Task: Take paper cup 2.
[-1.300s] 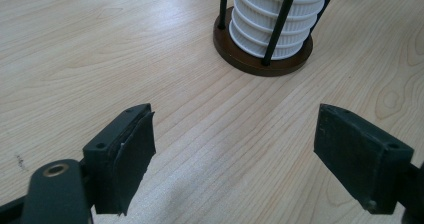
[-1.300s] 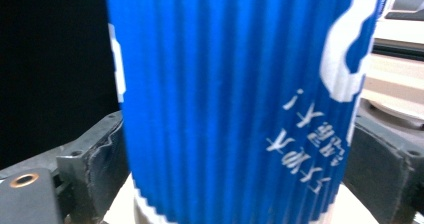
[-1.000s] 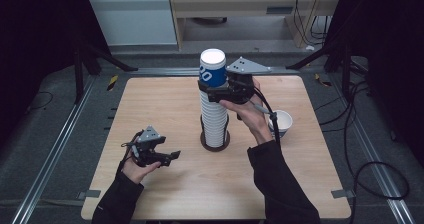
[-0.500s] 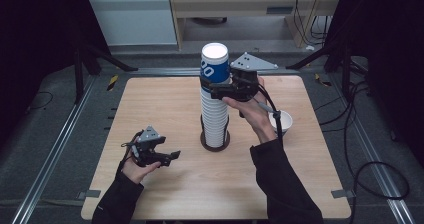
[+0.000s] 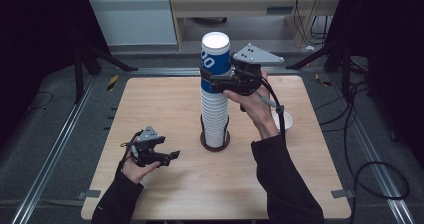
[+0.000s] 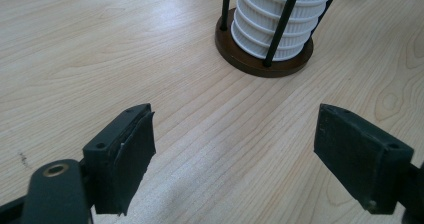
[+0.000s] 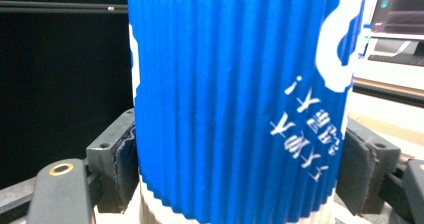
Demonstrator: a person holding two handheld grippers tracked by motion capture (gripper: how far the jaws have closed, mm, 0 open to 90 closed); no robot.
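Observation:
A tall stack of white ribbed paper cups (image 5: 215, 119) stands upside down in a dark round holder (image 5: 215, 145) with thin black rods, at the table's middle. On top is a blue ribbed cup (image 5: 216, 54) with white print. My right gripper (image 5: 216, 79) comes in from the right; its jaws have just been closing and are shut on the blue cup's lower part. In the right gripper view the blue cup (image 7: 240, 104) sits between both pads of the right gripper (image 7: 242, 169). My left gripper (image 5: 172, 156) rests low at the front left, open, nothing between its jaws (image 6: 235, 154).
A single white cup (image 5: 285, 120) stands upright on the wooden table (image 5: 150, 104) at the right, behind my right forearm. The holder's base (image 6: 265, 64) and the stack's foot (image 6: 280, 19) lie ahead of the left gripper. Dark floor and metal rails surround the table.
My right gripper has risen a little with the blue cup, which now sits higher above the white stack. The left gripper has stayed put.

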